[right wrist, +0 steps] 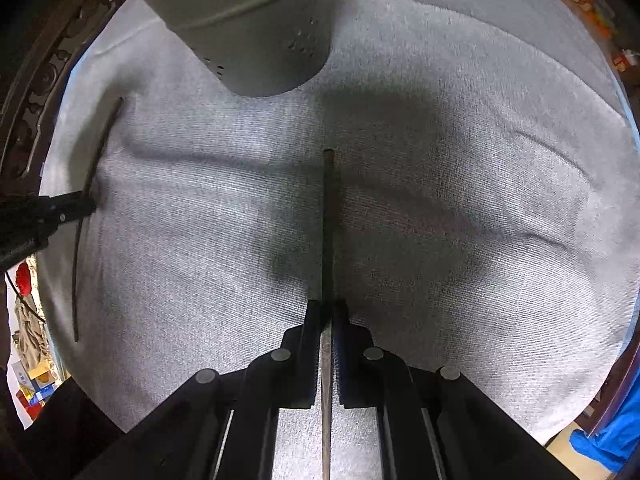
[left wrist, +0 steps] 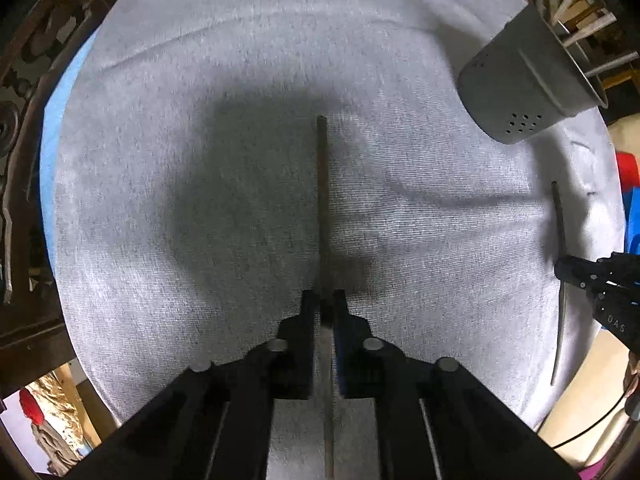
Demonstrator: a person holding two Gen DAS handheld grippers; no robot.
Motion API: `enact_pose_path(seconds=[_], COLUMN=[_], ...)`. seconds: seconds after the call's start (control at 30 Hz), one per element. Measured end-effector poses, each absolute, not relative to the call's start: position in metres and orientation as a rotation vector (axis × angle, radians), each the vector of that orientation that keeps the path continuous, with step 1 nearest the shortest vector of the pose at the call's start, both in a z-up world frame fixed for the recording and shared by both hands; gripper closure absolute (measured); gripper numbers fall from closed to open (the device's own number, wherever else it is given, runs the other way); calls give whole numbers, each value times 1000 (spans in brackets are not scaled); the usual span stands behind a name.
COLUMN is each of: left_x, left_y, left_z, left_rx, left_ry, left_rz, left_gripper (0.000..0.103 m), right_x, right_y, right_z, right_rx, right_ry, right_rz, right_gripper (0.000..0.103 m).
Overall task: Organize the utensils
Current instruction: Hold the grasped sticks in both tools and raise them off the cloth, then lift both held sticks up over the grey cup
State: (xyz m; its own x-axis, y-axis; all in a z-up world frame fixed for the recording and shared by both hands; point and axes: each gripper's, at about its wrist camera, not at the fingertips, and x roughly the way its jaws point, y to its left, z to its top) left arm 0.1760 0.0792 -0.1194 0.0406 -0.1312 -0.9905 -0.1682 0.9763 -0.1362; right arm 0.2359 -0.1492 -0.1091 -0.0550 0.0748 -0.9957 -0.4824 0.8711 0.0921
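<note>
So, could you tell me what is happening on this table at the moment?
A person is working with two hand-held tongs above a grey woven cloth. The left tongs are shut on a thin dark metal utensil, and the right tongs are shut on a second slim dark utensil; which kind of utensil each one is cannot be told. Both point down over the cloth. A grey perforated metal utensil holder stands nearby, and neither piece is in it yet.
</note>
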Motion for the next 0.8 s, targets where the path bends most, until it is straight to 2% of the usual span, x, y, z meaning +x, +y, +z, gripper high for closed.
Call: enact_pose_path(seconds=[0.3,0.8], left_x=[175,160], left_y=[97,119], left_z=[-110,-34], left_rx=[-296,-444], left_ry=[1488,1209], left_rz=[-24,-71], left_gripper=[98,98], right_x=[238,235], right_y=[-156,-242], right_z=[-111,-83], right_rx=[-305,144], right_ry=[1577,1404], right_rz=[466,497], right_gripper=[94,96])
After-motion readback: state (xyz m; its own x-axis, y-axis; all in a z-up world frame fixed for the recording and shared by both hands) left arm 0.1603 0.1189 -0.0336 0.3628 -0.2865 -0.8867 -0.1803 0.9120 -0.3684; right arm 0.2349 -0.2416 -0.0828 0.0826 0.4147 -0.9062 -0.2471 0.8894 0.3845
